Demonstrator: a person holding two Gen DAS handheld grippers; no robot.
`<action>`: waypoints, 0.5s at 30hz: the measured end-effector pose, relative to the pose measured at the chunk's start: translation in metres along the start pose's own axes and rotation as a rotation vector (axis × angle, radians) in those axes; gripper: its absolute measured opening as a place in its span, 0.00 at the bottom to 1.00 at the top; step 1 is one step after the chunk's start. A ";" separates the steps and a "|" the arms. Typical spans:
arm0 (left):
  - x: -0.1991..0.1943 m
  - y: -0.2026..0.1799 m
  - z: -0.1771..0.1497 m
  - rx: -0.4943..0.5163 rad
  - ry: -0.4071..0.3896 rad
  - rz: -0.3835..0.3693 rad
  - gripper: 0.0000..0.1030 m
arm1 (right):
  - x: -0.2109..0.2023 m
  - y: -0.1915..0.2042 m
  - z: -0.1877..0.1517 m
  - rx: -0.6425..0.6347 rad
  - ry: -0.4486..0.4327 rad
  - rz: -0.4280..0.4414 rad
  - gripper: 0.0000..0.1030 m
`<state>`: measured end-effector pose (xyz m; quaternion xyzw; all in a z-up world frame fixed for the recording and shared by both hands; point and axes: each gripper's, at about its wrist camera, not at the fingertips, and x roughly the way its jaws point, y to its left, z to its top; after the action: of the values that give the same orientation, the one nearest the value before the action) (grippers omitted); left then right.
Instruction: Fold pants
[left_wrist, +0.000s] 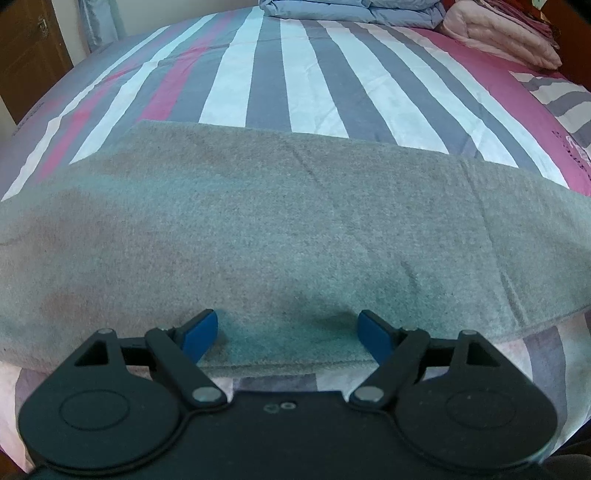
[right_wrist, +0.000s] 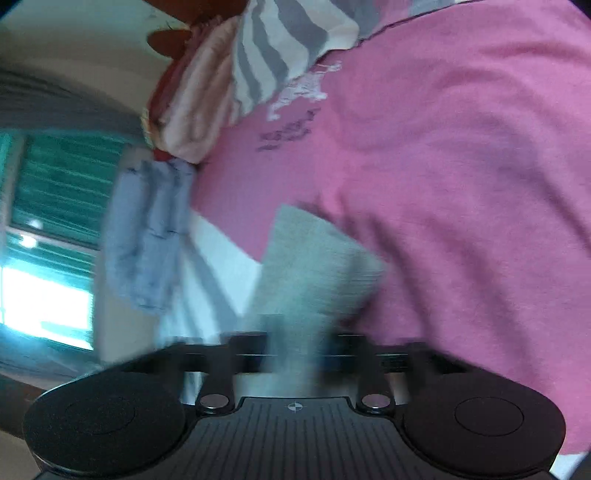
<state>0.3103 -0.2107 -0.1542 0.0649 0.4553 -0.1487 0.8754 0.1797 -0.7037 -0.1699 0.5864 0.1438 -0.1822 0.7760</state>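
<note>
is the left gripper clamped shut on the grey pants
No, the left gripper stands open, its blue pads wide apart over the grey pants.

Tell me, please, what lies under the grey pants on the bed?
The grey pants lie on a striped bedsheet in pink, grey and white. Whatever lies directly under the cloth is covered and cannot be seen.

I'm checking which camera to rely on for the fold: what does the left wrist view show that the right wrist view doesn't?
Only the left wrist view: the left gripper open, its blue pads apart over the near edge of the grey pants spread flat, and a brown door.

Only the right wrist view: the right gripper shut on a lifted part of the pants, blurred, and a bright window.

Both: the pants, the striped pink bedspread, folded blue bedding.
</note>
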 end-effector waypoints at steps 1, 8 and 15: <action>0.000 0.000 0.000 0.001 0.000 0.000 0.73 | -0.003 0.003 -0.002 -0.019 -0.018 -0.008 0.10; -0.009 0.014 0.002 -0.040 -0.015 -0.014 0.71 | -0.015 0.083 -0.033 -0.435 -0.124 0.020 0.09; -0.024 0.074 0.011 -0.136 -0.044 0.012 0.71 | -0.004 0.184 -0.147 -0.792 -0.020 0.215 0.09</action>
<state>0.3297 -0.1380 -0.1302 0.0048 0.4447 -0.1135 0.8885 0.2579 -0.5169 -0.0497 0.2521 0.1330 -0.0361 0.9578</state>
